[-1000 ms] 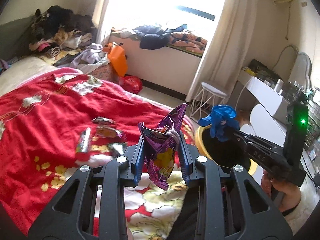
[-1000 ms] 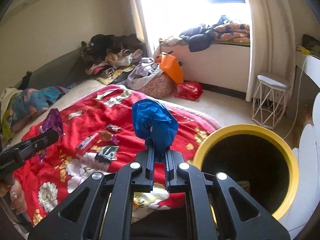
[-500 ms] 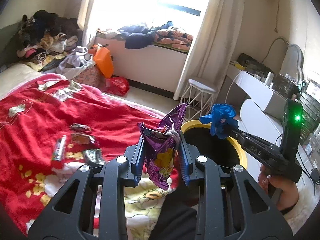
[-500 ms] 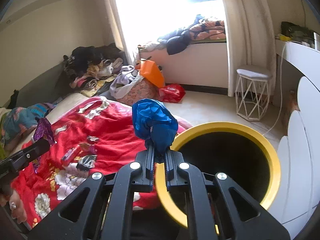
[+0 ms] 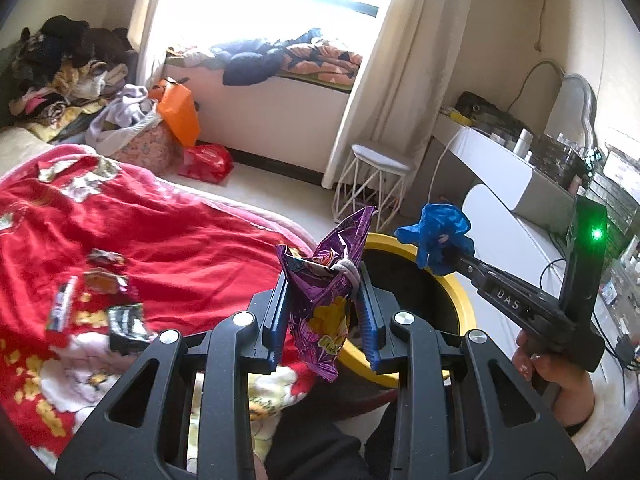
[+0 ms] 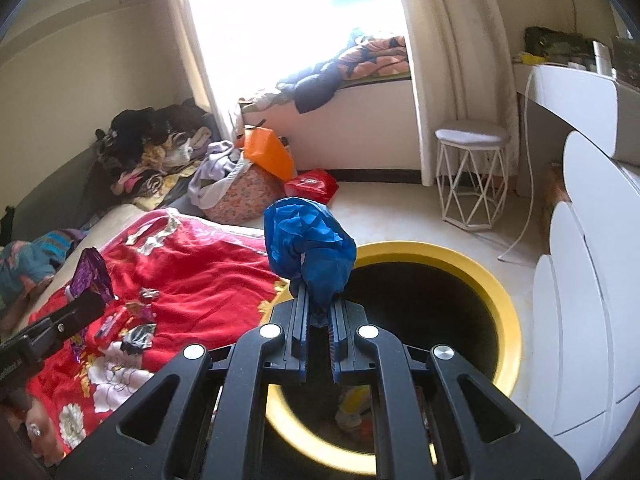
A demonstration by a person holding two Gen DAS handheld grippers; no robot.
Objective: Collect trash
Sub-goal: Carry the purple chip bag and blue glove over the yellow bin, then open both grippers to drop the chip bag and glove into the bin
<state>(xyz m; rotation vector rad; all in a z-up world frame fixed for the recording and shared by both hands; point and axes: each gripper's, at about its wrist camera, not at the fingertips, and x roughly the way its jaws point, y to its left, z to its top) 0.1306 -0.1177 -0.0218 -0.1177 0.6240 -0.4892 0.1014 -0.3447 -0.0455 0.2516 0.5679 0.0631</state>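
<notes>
My left gripper (image 5: 323, 280) is shut on a crumpled purple snack bag (image 5: 326, 292), held beside the near rim of a yellow-rimmed black bin (image 5: 464, 300). My right gripper (image 6: 319, 300) is shut on a crumpled blue plastic wad (image 6: 308, 250), held over the left rim of the bin (image 6: 506, 300). The left wrist view shows the right gripper (image 5: 440, 254) with the blue wad (image 5: 438, 234) above the bin's mouth. Some trash (image 6: 352, 404) lies at the bin's bottom. Several wrappers (image 5: 96, 304) lie on the red floral blanket (image 5: 160, 240).
A white wire stool (image 6: 472, 172) stands by the curtain. White drawers (image 6: 580, 300) flank the bin on the right. An orange bag (image 6: 268, 154), a red bag (image 6: 312, 186) and piles of clothes (image 6: 152, 148) sit beyond the bed. A person's hand (image 5: 556, 380) holds the right gripper.
Both grippers have moved right, off the bed toward the bin, keeping their loads. The bin now sits nearer and more central in both views; the blue wad has come over its rim.
</notes>
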